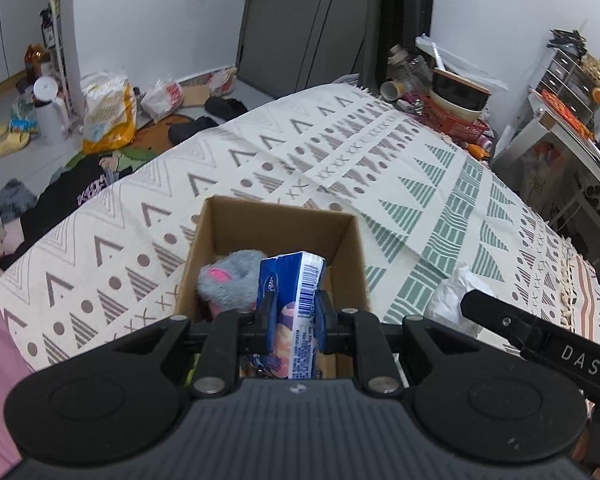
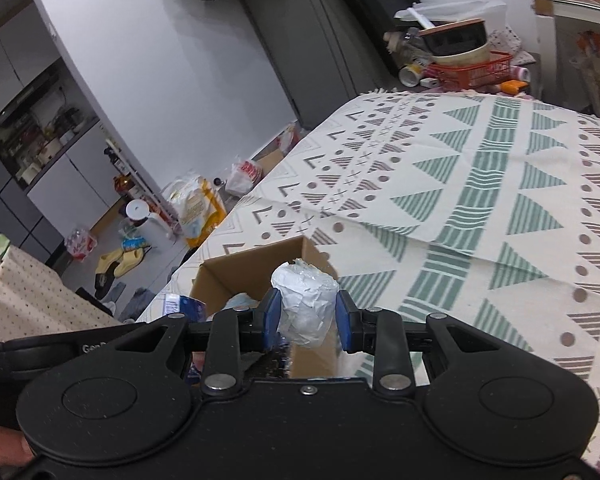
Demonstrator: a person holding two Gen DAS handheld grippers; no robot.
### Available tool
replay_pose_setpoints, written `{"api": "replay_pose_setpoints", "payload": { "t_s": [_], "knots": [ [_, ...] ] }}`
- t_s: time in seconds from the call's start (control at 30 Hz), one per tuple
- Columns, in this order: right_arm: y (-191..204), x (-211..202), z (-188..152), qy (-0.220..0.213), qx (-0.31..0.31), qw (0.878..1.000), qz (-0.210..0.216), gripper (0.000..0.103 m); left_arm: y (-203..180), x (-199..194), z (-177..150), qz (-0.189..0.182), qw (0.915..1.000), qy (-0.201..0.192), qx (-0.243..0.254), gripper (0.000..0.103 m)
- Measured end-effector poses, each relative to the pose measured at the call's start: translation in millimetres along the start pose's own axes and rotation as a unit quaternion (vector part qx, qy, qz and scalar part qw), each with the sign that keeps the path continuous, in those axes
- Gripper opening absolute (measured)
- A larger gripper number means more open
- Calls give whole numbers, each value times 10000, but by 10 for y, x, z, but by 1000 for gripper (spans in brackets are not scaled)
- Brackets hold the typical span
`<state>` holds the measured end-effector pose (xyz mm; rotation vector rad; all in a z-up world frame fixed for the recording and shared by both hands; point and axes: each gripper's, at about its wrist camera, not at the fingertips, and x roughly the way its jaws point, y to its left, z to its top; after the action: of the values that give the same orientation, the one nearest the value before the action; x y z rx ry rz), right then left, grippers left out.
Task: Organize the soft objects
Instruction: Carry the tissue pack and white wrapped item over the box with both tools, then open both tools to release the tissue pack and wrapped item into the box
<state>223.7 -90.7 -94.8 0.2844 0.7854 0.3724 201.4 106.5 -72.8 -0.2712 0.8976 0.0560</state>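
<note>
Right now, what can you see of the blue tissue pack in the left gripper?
The tissue pack is a soft, blue plastic-wrapped block with a white end panel carrying a barcode and an orange-pink picture lower down. It stands roughly upright, tilted slightly, pinched between the left gripper's blue pads, above the open cardboard box. A grey plush toy with a pink patch lies in the box just left of it; whether they touch is unclear. In the right wrist view only a corner shows.
</note>
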Motion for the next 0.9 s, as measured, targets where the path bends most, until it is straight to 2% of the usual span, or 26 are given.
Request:
{"api": "replay_pose_setpoints", "payload": {
  "t_s": [0.57,0.67,0.73,0.9],
  "knots": [
    [232,372,61,218,9,9998,-3,29,249,284,244,-366,9989,19,-288,19],
    [232,432,59,271,54,9996,-19,29,263,305,307,-425,9986,-67,-300,22],
    [234,460,54,294,72,9995,-18,29,271,328,348,-404,9987,-56,-315,31],
    [267,523,40,371,70,9993,9,29,300,345,378,-509,9980,-82,-372,39]
  ]
}}
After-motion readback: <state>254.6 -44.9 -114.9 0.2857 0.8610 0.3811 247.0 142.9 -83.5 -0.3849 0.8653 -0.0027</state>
